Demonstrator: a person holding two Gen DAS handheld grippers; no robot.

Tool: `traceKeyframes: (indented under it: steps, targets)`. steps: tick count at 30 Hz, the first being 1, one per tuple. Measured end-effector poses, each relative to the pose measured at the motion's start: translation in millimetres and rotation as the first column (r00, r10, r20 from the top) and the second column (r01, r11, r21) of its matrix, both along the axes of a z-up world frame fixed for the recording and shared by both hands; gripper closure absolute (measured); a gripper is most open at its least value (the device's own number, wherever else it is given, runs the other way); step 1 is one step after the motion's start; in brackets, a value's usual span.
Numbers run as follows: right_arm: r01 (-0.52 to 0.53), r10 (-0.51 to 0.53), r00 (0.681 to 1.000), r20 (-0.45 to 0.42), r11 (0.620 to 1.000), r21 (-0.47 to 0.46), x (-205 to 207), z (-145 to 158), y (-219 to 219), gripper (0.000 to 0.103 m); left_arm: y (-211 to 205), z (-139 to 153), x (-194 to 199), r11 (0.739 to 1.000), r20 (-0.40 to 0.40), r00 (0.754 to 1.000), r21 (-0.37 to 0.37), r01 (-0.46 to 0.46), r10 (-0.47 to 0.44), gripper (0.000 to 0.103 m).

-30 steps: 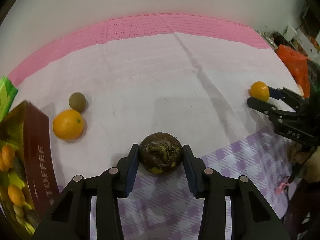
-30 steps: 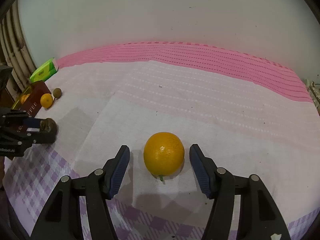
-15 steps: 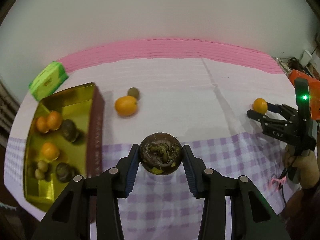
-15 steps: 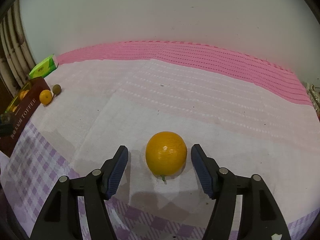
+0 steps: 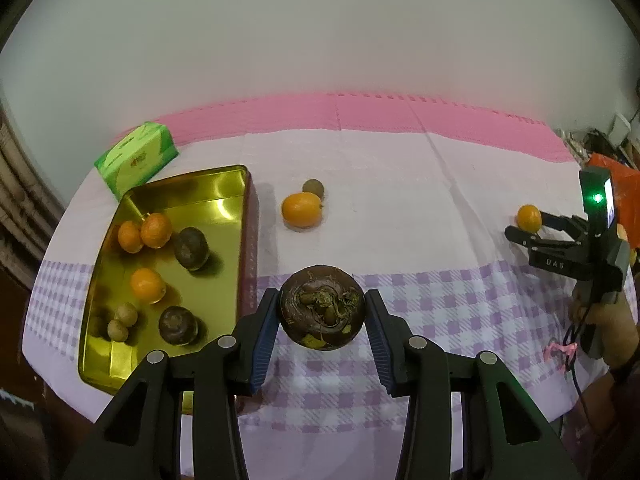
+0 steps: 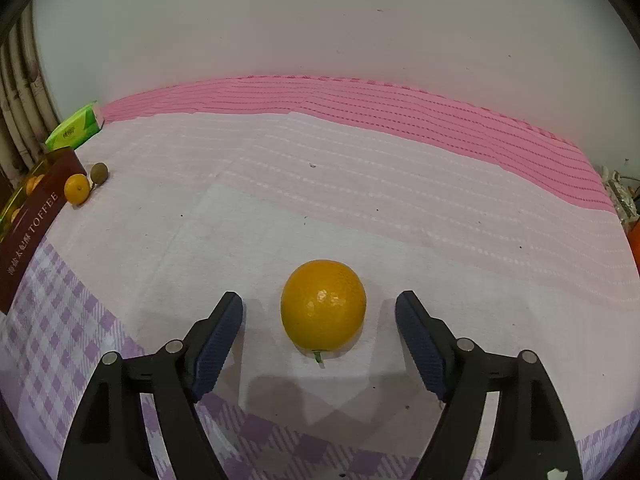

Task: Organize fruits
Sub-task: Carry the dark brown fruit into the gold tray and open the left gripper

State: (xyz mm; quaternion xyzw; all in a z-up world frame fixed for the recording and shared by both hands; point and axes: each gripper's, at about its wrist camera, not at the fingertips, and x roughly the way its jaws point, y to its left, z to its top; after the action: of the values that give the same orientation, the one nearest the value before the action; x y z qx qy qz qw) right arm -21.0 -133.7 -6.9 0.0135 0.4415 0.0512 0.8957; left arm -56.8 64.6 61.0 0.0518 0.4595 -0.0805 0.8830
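gripping a mangosteen (image 5: 322,307), left gripper (image 5: 322,322); right gripper (image 6: 320,320) straddles orange (image 6: 323,311).

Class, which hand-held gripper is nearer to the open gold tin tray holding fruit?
Left. The left hand-held gripper hangs just beside the gold tin tray; the right hand-held gripper is far across the table.

The left gripper (image 5: 322,316) has lifted the dark round fruit (image 5: 322,307) off the table (image 5: 400,184) and risen well above it, so its camera now looks down on far more. The gold tin (image 5: 224,188), a second ago only an edge at nine o'clock, now shows whole with its fruits inside. The right gripper (image 6: 320,312) has spread its jaws wider around the orange (image 6: 323,311).
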Motion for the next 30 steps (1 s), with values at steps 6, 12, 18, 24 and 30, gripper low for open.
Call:
traceKeyframes:
  steps: [6,12,18,24,30]
  targets:
    - [0.002,-0.002,1.0,0.001,1.0,-0.01,1,-1,1,0.027,14,4,4,1.0,0.003,1.0,-0.003,-0.029,0.029,0.059]
    - [0.036,-0.036,0.999,0.007,0.999,-0.02,1,0,0,0.035,36,0,11,0.997,-0.002,0.997,-0.013,-0.076,0.076,0.059]
    - [0.033,-0.032,0.999,0.008,0.999,-0.032,2,0,2,0.038,59,-3,18,0.992,0.009,0.992,-0.004,-0.125,0.125,0.059]
    - [0.076,-0.076,0.997,0.004,0.997,-0.025,1,-1,3,0.038,86,-5,30,0.983,-0.009,0.983,-0.01,-0.185,0.185,0.059]
    - [0.109,-0.109,0.994,0.007,0.994,-0.002,-7,1,13,0.048,104,-3,35,0.973,-0.003,0.973,-0.004,-0.229,0.229,0.059]
